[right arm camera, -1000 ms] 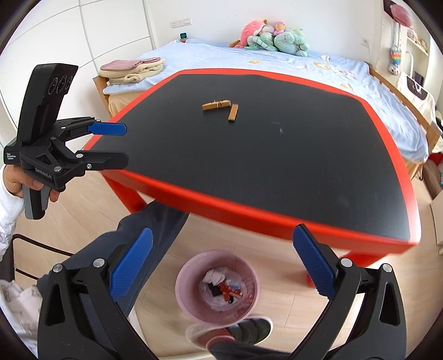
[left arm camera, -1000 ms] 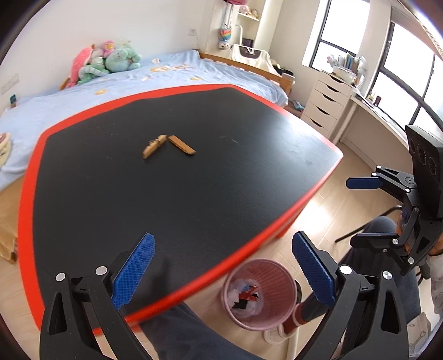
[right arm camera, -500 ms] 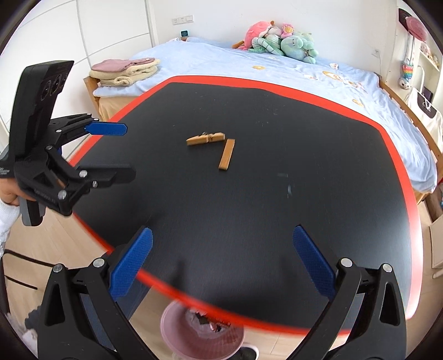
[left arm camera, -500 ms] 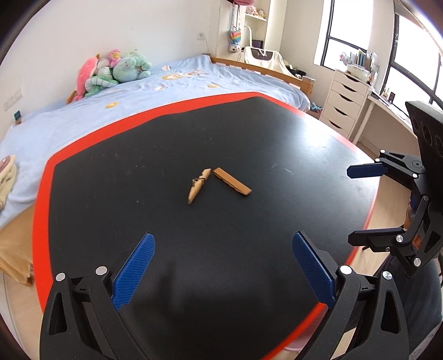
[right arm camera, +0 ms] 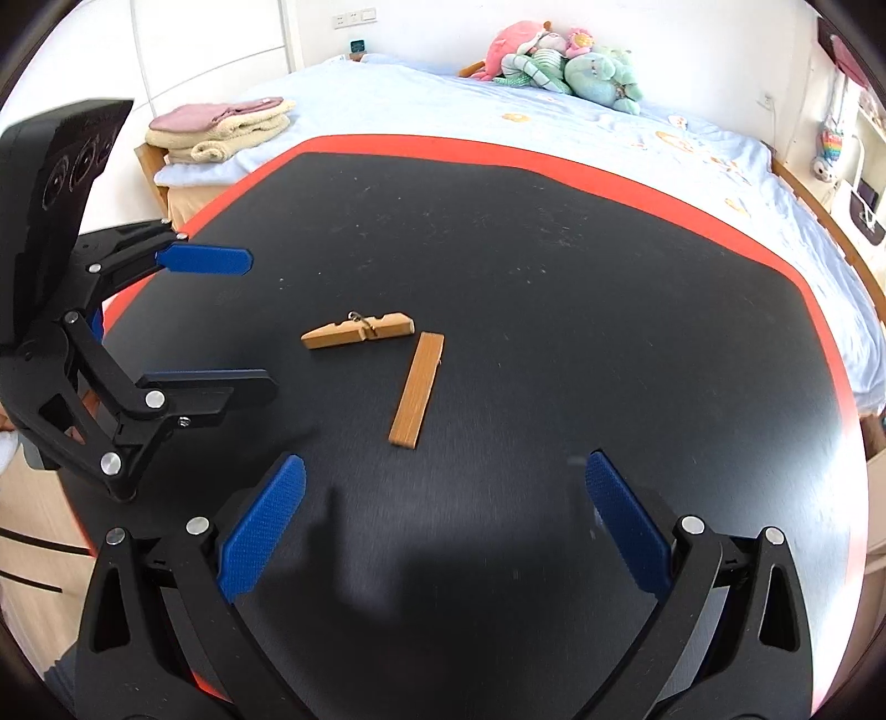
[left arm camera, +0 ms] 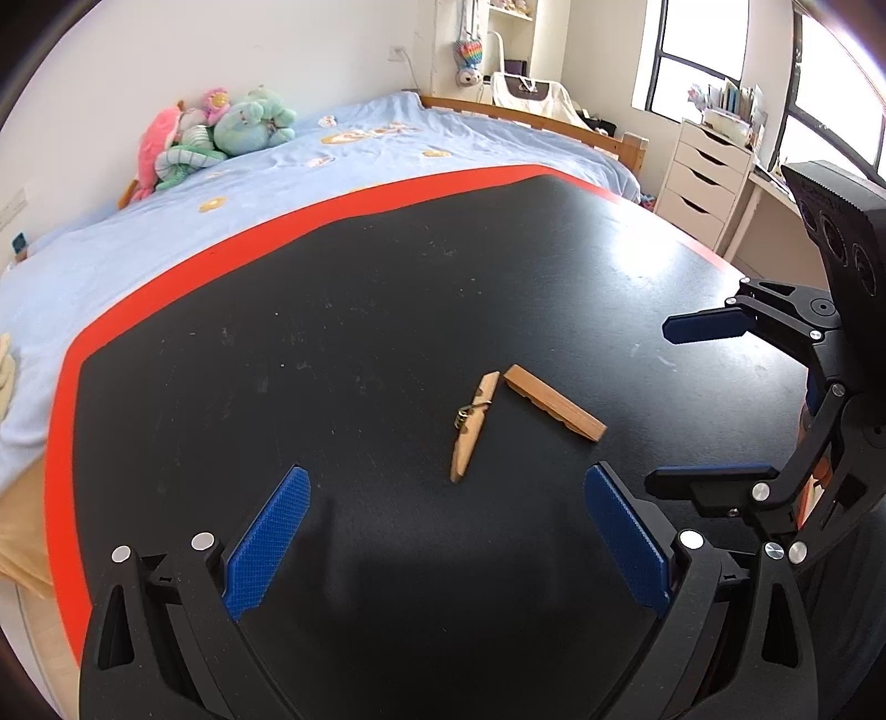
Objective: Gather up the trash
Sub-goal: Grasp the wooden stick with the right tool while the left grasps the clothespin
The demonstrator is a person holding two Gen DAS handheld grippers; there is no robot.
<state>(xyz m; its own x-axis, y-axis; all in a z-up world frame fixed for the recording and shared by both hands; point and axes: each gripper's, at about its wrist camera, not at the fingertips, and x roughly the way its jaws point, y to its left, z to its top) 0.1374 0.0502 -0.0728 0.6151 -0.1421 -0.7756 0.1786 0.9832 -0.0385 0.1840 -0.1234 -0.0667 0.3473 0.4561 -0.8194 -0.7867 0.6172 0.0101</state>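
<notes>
A home bedroom. A bed (left arm camera: 343, 166) with a pale blue printed cover and a wooden frame runs along the white wall; plush toys (left arm camera: 216, 135) are heaped at its head, and folded towels (right arm camera: 221, 130) lie at one corner. A white drawer unit (left arm camera: 706, 177) stands below large windows (left arm camera: 692, 61), with books and small items on top. Wall shelves (left arm camera: 512, 11) and a hanging rainbow-coloured toy (left arm camera: 469, 52) occupy the far corner. A black surface (left arm camera: 387, 310) with a red border stands beside the bed.
</notes>
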